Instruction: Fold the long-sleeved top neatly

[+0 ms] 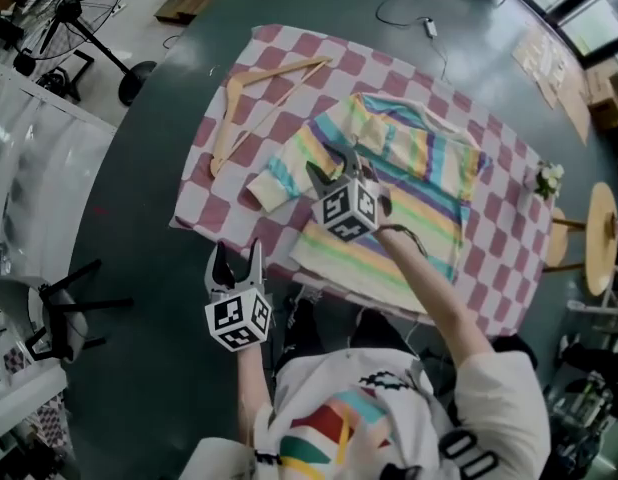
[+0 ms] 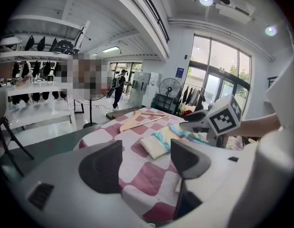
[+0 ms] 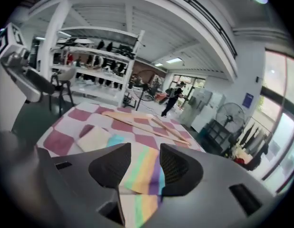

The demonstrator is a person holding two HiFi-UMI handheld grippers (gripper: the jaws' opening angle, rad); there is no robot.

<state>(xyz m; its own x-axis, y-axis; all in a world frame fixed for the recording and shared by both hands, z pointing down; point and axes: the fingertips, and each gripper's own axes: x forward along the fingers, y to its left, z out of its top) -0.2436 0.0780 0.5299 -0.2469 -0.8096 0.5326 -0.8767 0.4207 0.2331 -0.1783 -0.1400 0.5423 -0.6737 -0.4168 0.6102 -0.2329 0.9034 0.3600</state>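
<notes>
The left gripper (image 1: 237, 255) is held released and empty at the near left edge of a pink-and-white checked cloth (image 1: 289, 60). A pastel-striped long-sleeved top (image 1: 419, 188) is spread mid-cloth, one sleeve (image 1: 289, 168) outstretched leftward, so folding is judged barely begun. Only the right gripper view shows the right gripper (image 3: 143, 156) parted, with striped fabric between, unpinched.

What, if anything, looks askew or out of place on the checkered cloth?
The striped top is not yet a neat fold: one sleeve sticks out sideways, left in the head view, its cream cuff on the checkered cloth. A wooden hanger also lies loose on the cloth beside it. Nothing looks spilled or damaged.
</notes>
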